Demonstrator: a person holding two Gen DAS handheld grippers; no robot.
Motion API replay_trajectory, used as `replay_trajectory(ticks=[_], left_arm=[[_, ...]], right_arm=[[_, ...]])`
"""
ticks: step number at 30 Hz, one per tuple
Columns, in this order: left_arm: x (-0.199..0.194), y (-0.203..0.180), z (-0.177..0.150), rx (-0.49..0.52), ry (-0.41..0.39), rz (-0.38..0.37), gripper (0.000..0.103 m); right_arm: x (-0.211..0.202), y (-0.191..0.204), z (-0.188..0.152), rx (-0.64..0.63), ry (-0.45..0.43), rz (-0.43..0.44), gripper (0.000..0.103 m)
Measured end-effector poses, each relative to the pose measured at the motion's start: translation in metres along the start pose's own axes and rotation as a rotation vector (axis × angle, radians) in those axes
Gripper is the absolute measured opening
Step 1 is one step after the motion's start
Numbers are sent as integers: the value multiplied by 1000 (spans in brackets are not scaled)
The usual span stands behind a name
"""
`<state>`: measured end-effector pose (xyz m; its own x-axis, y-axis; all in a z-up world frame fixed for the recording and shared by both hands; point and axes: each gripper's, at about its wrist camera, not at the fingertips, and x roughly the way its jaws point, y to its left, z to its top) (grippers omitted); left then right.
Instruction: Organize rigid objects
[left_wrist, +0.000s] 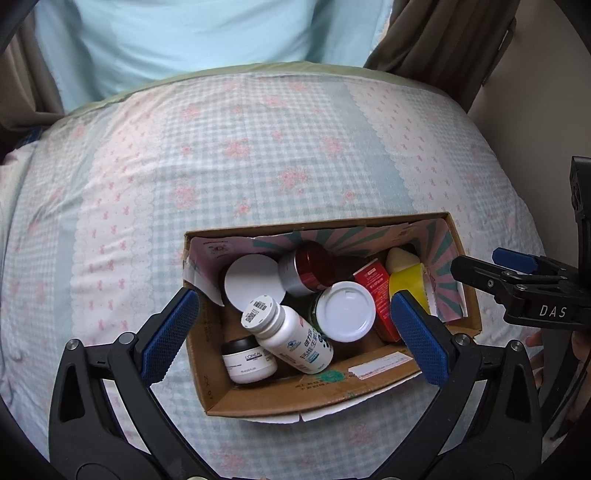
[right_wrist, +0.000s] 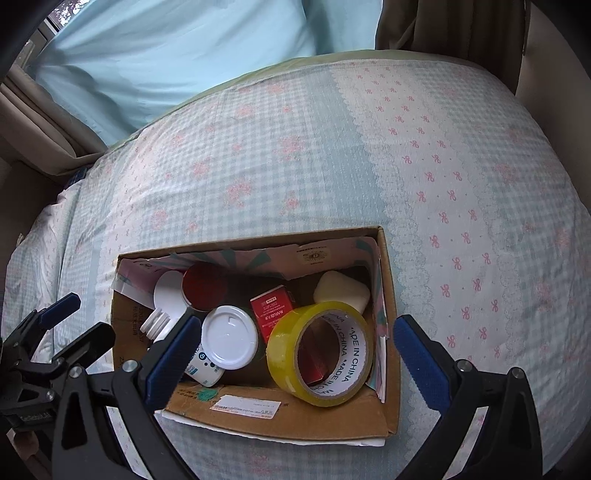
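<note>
An open cardboard box lies on the bed and holds several rigid items. Inside are a white pill bottle, a small white L'Oreal jar, a white-lidded jar, a red-lidded jar, a red carton, a yellow tape roll and a cream case. My left gripper hangs open above the box's left part, nothing between its pads. My right gripper stands open above the right part, holding nothing.
The box sits on a bedspread of checked blue with pink flowers. A pale blue pillow and brown curtains lie beyond the bed's far edge. Each gripper shows at the side of the other's view.
</note>
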<state>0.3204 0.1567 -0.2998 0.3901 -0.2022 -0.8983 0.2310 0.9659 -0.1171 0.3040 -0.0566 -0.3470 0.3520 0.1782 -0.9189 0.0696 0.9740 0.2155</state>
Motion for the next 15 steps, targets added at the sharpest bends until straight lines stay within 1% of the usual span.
replay_trajectory(ticks=[4,7,11,15], left_arm=[[-45,-14,1,-23,-37,18,103],[-98,-26,3,-46,-94,26,103],[-178,-45,4,-58,-181,51,103],[-256,-68,-2,-63,-288,79,103]], right_arm=[[-38,-1,-4,-17,-28,16,103],[-81,1,-10,-40,-62,21,103],[-154,7,-18,-72,-122,13,103],[-239,12,-24,-106,-240,-25,103]])
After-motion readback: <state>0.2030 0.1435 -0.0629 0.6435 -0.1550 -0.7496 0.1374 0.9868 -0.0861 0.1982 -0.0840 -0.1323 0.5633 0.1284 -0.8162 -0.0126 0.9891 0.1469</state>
